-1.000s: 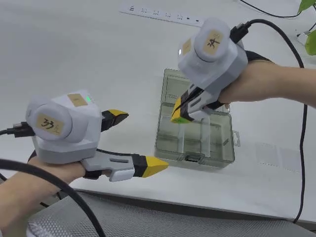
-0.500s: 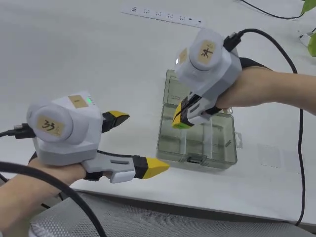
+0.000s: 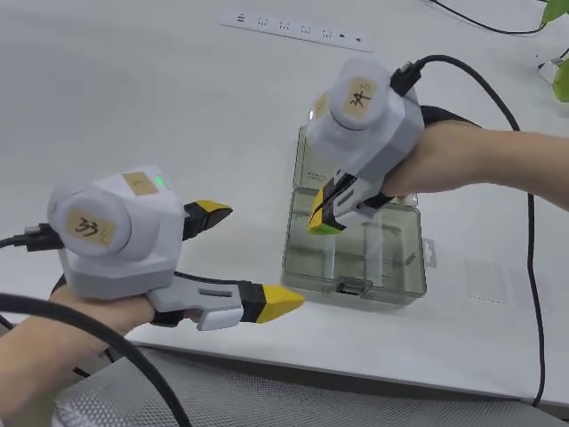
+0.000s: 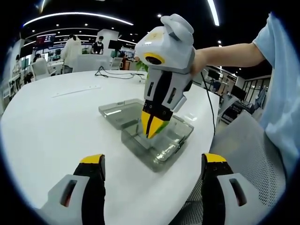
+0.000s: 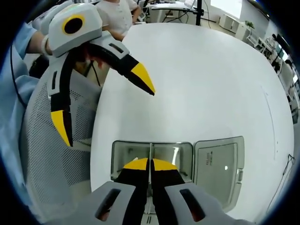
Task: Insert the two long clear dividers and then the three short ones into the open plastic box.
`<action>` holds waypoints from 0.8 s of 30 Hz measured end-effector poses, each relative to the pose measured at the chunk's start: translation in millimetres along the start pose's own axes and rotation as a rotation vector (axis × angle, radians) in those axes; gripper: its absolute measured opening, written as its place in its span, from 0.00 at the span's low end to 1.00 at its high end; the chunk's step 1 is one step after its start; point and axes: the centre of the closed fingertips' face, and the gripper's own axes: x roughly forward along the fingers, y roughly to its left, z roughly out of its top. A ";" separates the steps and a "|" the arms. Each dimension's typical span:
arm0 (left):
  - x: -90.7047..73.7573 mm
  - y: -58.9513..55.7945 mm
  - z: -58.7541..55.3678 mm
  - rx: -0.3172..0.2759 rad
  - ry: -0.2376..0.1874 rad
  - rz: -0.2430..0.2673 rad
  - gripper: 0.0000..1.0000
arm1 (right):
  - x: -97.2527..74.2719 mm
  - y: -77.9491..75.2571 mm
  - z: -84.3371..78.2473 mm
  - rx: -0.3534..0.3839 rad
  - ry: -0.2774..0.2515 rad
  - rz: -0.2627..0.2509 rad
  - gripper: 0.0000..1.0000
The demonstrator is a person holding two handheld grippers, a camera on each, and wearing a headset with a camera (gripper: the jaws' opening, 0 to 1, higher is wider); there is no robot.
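Centrally, on the white table, lies the box of smoky clear plastic. It is open, with its lid folded flat on the table beyond the base, as the head view shows it. Upright clear plates stand within the base and part it into compartments; their number cannot be told. A power strip lies near the far edge, well apart from the box.

Right gripper: it is held in a hand above the base, tilted, with its yellow tips pointing down within the box's outline. The jaws are brought almost together, leaving only a slit. In its own view the right gripper has a thin clear divider, seen edge-on, running from that slit across the box. The divider is parallel to the edge where the lid joins, and it appears pinched between the jaws. Whether its lower edge sits in the box cannot be told. From the front, the right gripper dips its closed tips into the box, with the lid behind.

Left gripper: it is at the near edge of the table, well apart from the box. Its jaws are spread wide, empty and touching nothing. In its own view the left gripper frames the box between its two tips. Seen from the right gripper view, the left gripper hangs over the table's edge, above a mesh chair.
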 end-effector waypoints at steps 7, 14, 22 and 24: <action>0.6 -0.4 0.3 0.001 0.002 -0.002 0.86 | -0.4 1.1 0.4 0.009 0.004 0.004 0.02; 1.8 -0.8 2.3 0.006 0.001 -0.003 0.86 | 3.6 0.4 -0.6 0.010 0.023 0.003 0.02; 0.7 -0.1 3.8 0.010 0.000 0.001 0.86 | 4.7 -0.5 -0.5 -0.009 0.019 -0.003 0.02; 0.2 0.1 4.2 0.010 0.001 0.003 0.86 | 4.4 -0.2 -0.7 -0.004 0.019 -0.006 0.03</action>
